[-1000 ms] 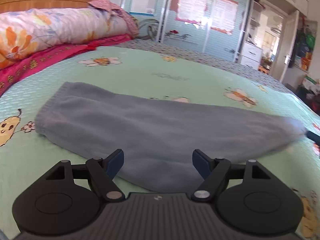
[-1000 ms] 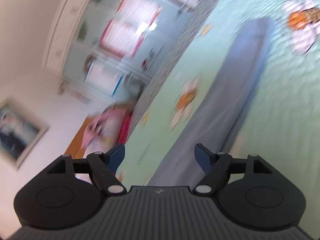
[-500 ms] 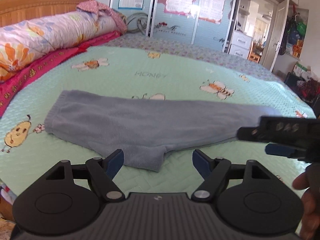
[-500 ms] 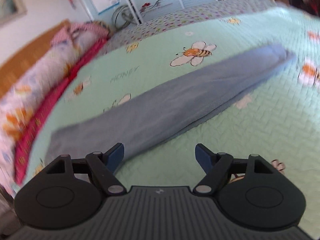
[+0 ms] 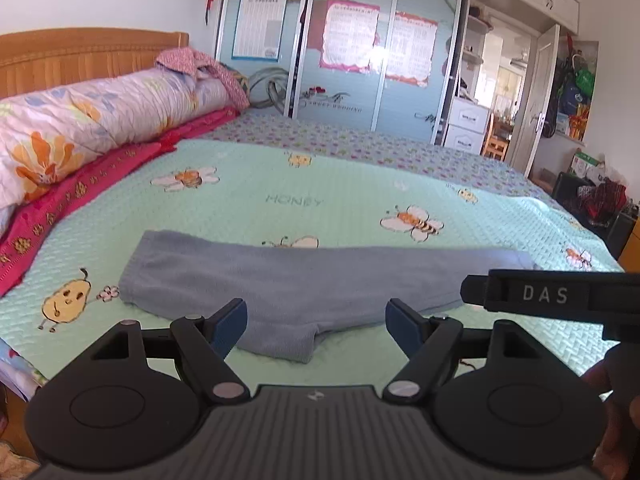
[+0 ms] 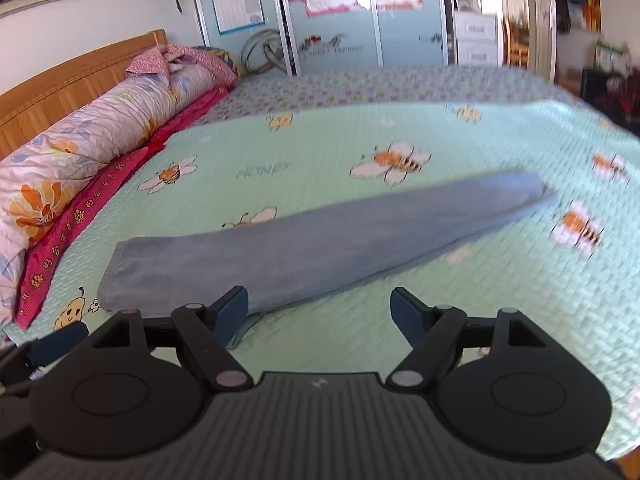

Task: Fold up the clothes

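Blue trousers (image 5: 320, 284) folded lengthwise on green bedspread (image 5: 340, 192), both grippers' fingers (image 5: 228, 322) apart, holding nothing

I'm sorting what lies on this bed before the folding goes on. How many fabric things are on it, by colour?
Blue: 1, the long trousers lying flat, already folded lengthwise
Green: 1, the bee-print bedspread
Red: 1, the blanket along the bedspread's edge
Floral: 1, the rolled quilt by the headboard
Pink patterned: 1, the cloth on the quilt
Total: 5
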`<state>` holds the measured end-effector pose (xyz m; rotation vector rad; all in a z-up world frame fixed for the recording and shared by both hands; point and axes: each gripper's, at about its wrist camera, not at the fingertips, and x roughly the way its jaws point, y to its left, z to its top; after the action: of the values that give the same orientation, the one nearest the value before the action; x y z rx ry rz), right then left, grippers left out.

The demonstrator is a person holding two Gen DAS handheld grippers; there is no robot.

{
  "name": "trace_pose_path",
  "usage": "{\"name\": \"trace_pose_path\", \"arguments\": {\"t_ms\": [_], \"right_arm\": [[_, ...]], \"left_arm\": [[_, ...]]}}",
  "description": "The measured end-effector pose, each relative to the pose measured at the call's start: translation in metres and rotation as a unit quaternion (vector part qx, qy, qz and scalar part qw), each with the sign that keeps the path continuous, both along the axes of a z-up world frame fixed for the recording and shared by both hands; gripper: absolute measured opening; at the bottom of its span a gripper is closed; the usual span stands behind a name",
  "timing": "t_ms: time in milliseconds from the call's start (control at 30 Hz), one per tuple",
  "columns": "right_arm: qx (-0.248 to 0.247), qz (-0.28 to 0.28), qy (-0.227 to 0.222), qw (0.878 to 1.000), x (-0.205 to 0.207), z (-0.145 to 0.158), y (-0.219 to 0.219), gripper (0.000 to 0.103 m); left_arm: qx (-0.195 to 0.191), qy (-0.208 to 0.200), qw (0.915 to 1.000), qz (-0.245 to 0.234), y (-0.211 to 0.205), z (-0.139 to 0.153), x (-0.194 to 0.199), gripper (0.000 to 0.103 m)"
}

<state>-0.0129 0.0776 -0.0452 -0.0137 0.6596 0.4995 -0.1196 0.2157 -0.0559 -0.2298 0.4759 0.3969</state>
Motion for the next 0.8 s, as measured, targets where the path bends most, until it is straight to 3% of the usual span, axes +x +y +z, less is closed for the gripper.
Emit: {"name": "trace_pose_path", "arguments": {"t_ms": [367, 800], "right_arm": [[-0.012, 0.001, -0.060, 0.998, -0.034, 0.027, -0.009, 0.079], [-0.017, 0.003, -0.069, 0.997, -0.035, 0.029, -0.005, 0.079]], "left_arm": [[0.008, -0.027, 0.9996, -0.011, -0.014, 0.015, -0.017, 0.080], [0.006, -0.029, 0.9995, -0.009, -0.014, 0.013, -0.024, 0.080]]}}
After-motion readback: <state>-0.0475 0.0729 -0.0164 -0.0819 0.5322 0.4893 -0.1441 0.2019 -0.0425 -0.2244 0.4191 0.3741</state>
